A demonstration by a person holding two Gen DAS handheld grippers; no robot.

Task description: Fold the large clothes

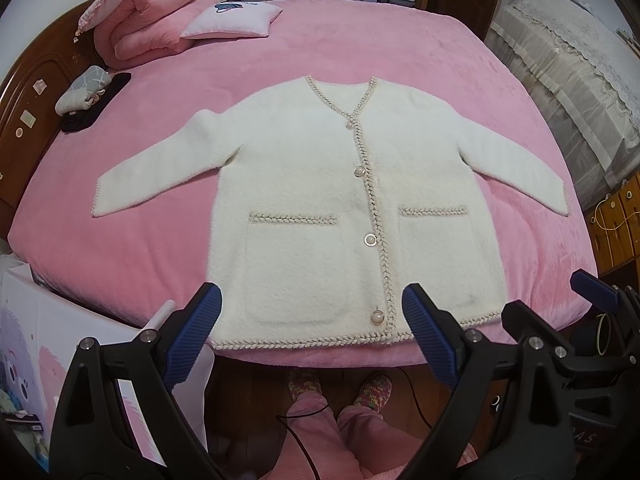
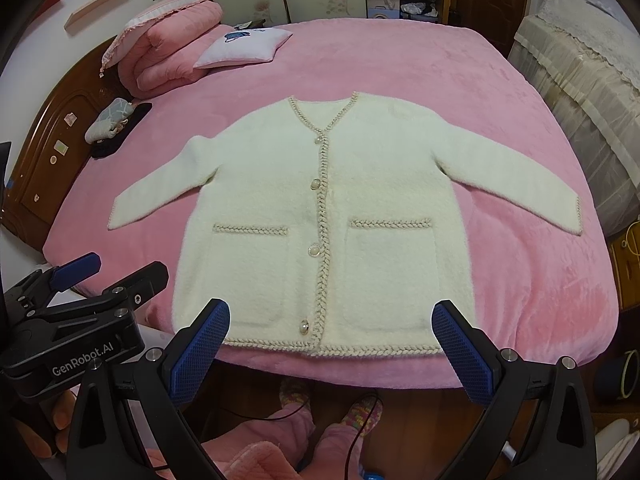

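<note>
A cream fuzzy cardigan with braided trim, pearl buttons and two pockets lies flat, front up, on the pink bed, both sleeves spread out; it also shows in the right wrist view. Its hem runs along the near bed edge. My left gripper is open and empty, held just in front of the hem. My right gripper is open and empty, also before the hem. The right gripper shows at the right of the left wrist view; the left gripper shows at the left of the right wrist view.
The pink bed carries a folded pink quilt, a small pillow and rolled cloth items at the far left. A wooden headboard is left, a lace-covered cabinet right. My feet in slippers stand on the floor below.
</note>
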